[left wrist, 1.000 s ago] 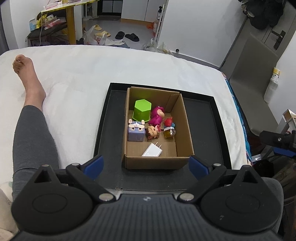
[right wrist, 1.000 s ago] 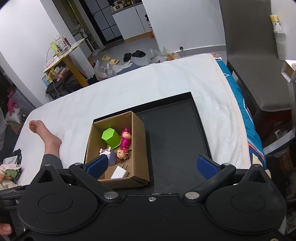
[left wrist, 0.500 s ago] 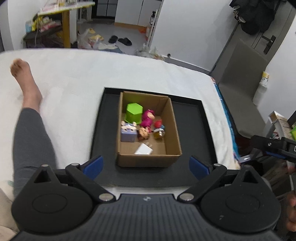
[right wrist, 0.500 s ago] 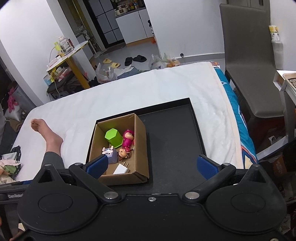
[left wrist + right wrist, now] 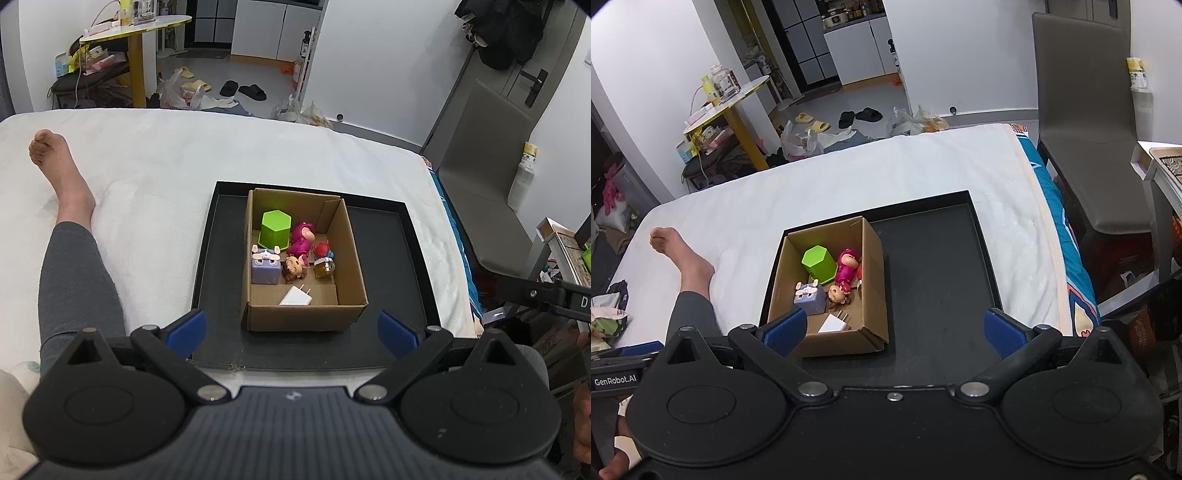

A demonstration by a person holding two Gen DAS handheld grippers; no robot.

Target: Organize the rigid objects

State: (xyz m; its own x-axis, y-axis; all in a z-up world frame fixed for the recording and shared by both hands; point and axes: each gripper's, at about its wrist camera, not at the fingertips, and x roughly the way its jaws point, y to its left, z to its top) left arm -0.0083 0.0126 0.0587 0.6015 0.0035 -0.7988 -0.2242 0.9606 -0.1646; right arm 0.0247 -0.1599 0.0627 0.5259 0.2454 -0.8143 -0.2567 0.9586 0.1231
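Observation:
A brown cardboard box (image 5: 351, 266) (image 5: 875, 273) stands on the left part of a black tray (image 5: 399, 291) (image 5: 934, 280) on the white bed. Inside the box lie a green hexagonal block (image 5: 275, 229) (image 5: 819, 264), a pink doll (image 5: 301, 238) (image 5: 846, 267), a purple cube toy (image 5: 265, 266) (image 5: 809, 297), a small brown-haired figure (image 5: 293, 267) (image 5: 837, 294), a red figure (image 5: 322, 250), a small amber jar (image 5: 324, 267) and a white charger plug (image 5: 295, 295) (image 5: 833, 324). My left gripper (image 5: 291, 330) is open and empty, held back above the tray's near edge. My right gripper (image 5: 895, 326) is open and empty too.
A person's bare foot and grey-trousered leg (image 5: 70, 236) (image 5: 687, 280) rest on the bed left of the tray. A grey chair (image 5: 1086, 147) stands beyond the bed's right edge. The tray's right half is bare black surface.
Both views have shifted slightly as the grippers moved, staying high and back from the box. The box and its contents have not moved; both grippers stay open.

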